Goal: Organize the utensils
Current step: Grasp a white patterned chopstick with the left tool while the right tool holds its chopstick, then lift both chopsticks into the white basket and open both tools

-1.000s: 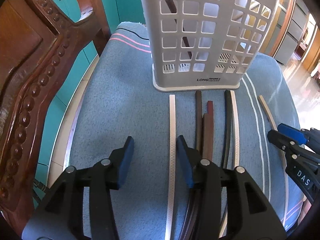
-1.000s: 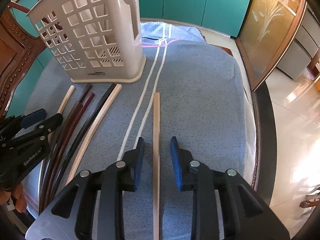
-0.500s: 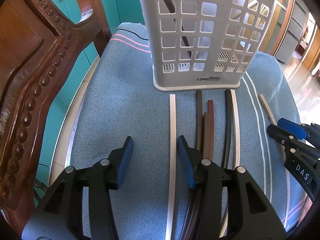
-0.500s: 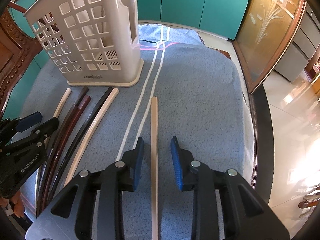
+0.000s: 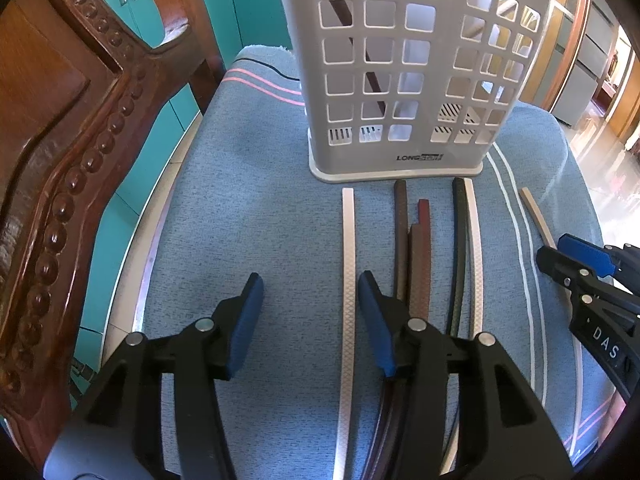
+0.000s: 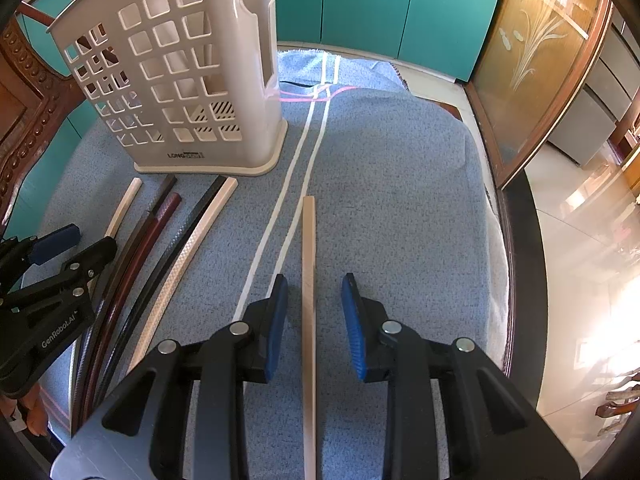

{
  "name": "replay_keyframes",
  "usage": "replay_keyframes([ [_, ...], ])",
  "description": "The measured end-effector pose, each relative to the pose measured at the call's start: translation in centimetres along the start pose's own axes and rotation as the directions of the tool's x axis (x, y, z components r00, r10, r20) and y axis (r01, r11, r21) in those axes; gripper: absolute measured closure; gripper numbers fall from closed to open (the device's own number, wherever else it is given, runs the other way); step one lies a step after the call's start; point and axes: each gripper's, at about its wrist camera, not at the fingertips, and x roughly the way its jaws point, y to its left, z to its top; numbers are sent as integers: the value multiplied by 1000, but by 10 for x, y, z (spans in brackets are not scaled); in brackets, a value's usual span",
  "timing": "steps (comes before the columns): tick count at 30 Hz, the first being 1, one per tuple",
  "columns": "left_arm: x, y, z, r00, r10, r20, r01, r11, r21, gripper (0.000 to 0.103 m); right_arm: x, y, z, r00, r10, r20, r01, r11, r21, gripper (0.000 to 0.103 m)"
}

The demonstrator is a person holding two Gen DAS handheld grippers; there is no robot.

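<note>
The left hand-held gripper (image 5: 310, 312) is hovering low in the left wrist view with its blue-padded jaws standing apart; they have just been opening a little, and a white textured chopstick (image 5: 348, 280) is lying between them, close to the right-hand pad but gripped by neither. To the right of that stick, more are lying side by side on the blue cloth (image 5: 240, 220) covering the worktop: a dark brown chopstick (image 5: 400, 232), a reddish-brown pair (image 5: 421, 256), a black chopstick (image 5: 460, 240) and another white chopstick (image 5: 475, 248) touching it. All of them are pointing toward the upper middle of the frame, where a pale perforated utensil basket (image 5: 400, 148) is standing upright, with a dark stick (image 5: 340, 4) leaning inside it behind the holes. At the right edge of this view the right hand-held gripper (image 5: 576, 256) is showing from the side. In the right wrist view, the right hand-held gripper (image 6: 314, 312) is sitting at lower centre with its jaws released, and a pale wooden chopstick (image 6: 308, 248) is running straight up between the pads without touching either. That stick is lying just right of two white stripes (image 6: 296, 176) woven in the cloth, apart from the other chopsticks fanned at the lower left, below the basket (image 6: 224, 92). A carved wooden chair back (image 5: 60, 160) is filling the left side of the left wrist view, and teal cabinet doors (image 6: 360, 4) are lining the top of the right wrist view.
</note>
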Motion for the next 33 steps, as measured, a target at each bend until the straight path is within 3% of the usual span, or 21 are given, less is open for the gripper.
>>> replay_keyframes([
  [5, 0, 0, -1, 1000, -3, 1, 3, 1000, 9, 54, 0, 1, 0, 1000, 0, 5, 0, 1000, -8, 74],
  [7, 0, -1, -1, 1000, -28, -2, 28, 1000, 12, 62, 1, 1, 0, 1000, 10, 5, -10, 1000, -6, 76],
  [10, -1, -4, -1, 998, -62, -7, 62, 998, 17, 76, 0, 1, -1, 999, 36, 5, -36, 999, -5, 93],
  [13, -2, -7, -1, 996, -93, -6, 93, 996, 16, 96, -1, -1, -1, 998, 56, 10, -56, 998, 13, 97],
  [18, -12, -11, -5, 994, -100, 31, 101, 995, -7, 96, -20, -8, -1, 995, 78, 68, -81, 996, 40, 97],
  [22, -51, -10, -6, 984, -101, 150, 102, 995, 0, 96, -56, -12, -3, 981, 109, 160, -114, 993, 23, 97],
  [27, -123, -3, -14, 931, -143, 335, 139, 990, 38, 96, -118, -20, -14, 933, 156, 325, -156, 987, -26, 97],
  [30, -165, 3, -20, 879, -151, 452, 146, 988, 48, 96, -144, -25, -25, 898, 183, 399, -185, 982, -35, 97],
  [31, -181, 6, -23, 851, -160, 499, 160, 986, 43, 96, -150, -26, -28, 890, 196, 412, -201, 979, -30, 97],
  [33, -204, 12, -23, 812, -179, 555, 193, 981, 34, 96, -159, -31, -31, 872, 221, 436, -240, 971, -12, 97],
])
